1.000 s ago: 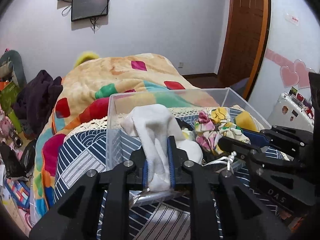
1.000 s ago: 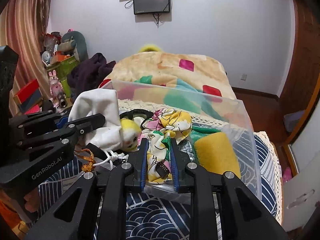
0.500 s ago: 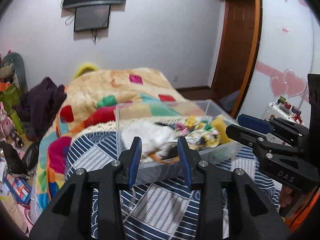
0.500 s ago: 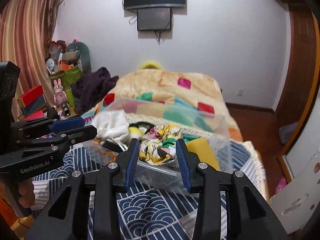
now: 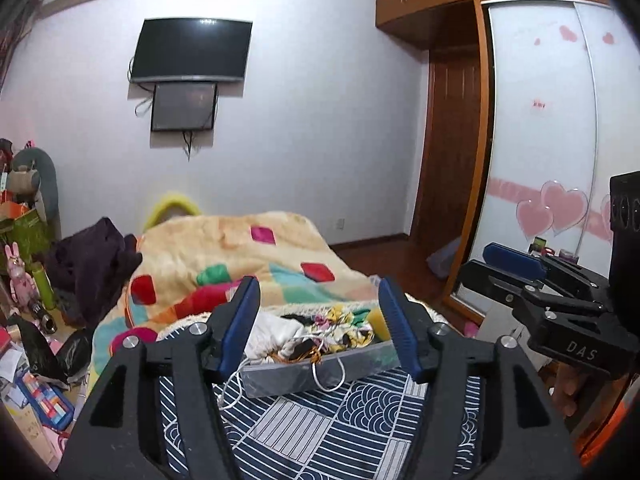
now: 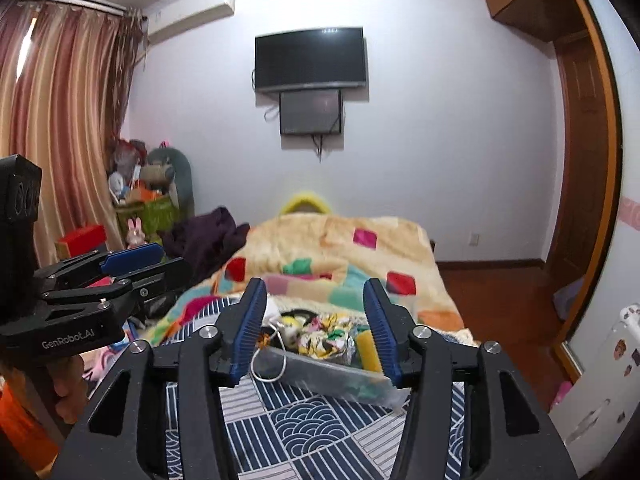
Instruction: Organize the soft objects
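Since a second ago we have let go and drawn both grippers back, so the left gripper (image 5: 318,328) and right gripper (image 6: 316,326) hang spread and empty, with the clear plastic bin of soft cloth items (image 5: 316,372) straight ahead between them, roughly equally near, its long side running across our view.

— What do the grippers look like?
— Left gripper (image 5: 318,326) and right gripper (image 6: 316,326): black frames, silver screws, ribbed blue pads (image 5: 240,326). White "DAS" and "GenRobot.AI" lettering; an orange sleeve (image 5: 612,436).

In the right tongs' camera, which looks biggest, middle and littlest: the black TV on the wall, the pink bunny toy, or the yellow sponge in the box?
As they look in that view:
1. TV, biggest by far.
2. Yellow sponge.
3. Pink bunny toy.
The last two look close, and the sponge sits nearer the camera, so their order is unsure.
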Available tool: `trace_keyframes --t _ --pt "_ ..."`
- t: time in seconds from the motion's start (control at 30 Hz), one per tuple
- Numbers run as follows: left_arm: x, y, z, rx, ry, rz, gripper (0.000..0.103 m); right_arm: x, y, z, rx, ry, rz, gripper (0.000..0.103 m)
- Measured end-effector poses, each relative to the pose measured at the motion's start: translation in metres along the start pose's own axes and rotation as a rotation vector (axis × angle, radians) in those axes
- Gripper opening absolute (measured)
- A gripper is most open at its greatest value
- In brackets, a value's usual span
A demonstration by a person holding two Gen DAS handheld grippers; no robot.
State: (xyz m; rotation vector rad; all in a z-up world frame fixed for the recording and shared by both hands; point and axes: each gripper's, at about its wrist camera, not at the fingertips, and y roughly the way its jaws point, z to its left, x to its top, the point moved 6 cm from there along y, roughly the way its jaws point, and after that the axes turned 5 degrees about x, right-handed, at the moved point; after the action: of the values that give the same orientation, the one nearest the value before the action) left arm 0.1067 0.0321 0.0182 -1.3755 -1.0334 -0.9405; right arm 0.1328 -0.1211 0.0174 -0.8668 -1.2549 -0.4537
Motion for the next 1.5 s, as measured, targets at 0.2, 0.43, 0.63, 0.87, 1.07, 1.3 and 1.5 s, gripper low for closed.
trace_keyframes --t 0.2,0.43,0.63,0.87,1.07,1.3,1.5 --pt "0.006 -0.022 -0.005 0.025 0.018 -0.063 0.088 0.01 -0.018 -0.002 -0.012 0.027 -0.075 0.077" --pt "0.007 -0.035 -0.007 0.05 0.024 -0.103 0.1 0.011 -0.026 0.0 -0.022 0.044 -0.108 0.085" --pt "0.004 -0.04 -0.007 0.051 0.017 -0.107 0.102 0.005 -0.033 0.004 -0.039 0.031 -0.124 0.096" --pt "0.004 -0.04 -0.009 0.054 0.016 -0.106 0.102 0.004 -0.041 0.005 -0.045 0.022 -0.143 0.101" --pt "0.003 -0.041 -0.011 0.055 0.026 -0.106 0.102 0.004 -0.042 0.002 -0.045 0.032 -0.145 0.101" --pt "0.002 -0.041 -0.011 0.06 0.03 -0.111 0.103 0.002 -0.045 0.002 -0.046 0.036 -0.146 0.102" --pt "0.001 -0.041 -0.013 0.061 0.031 -0.111 0.103 0.003 -0.045 0.002 -0.045 0.038 -0.143 0.102"
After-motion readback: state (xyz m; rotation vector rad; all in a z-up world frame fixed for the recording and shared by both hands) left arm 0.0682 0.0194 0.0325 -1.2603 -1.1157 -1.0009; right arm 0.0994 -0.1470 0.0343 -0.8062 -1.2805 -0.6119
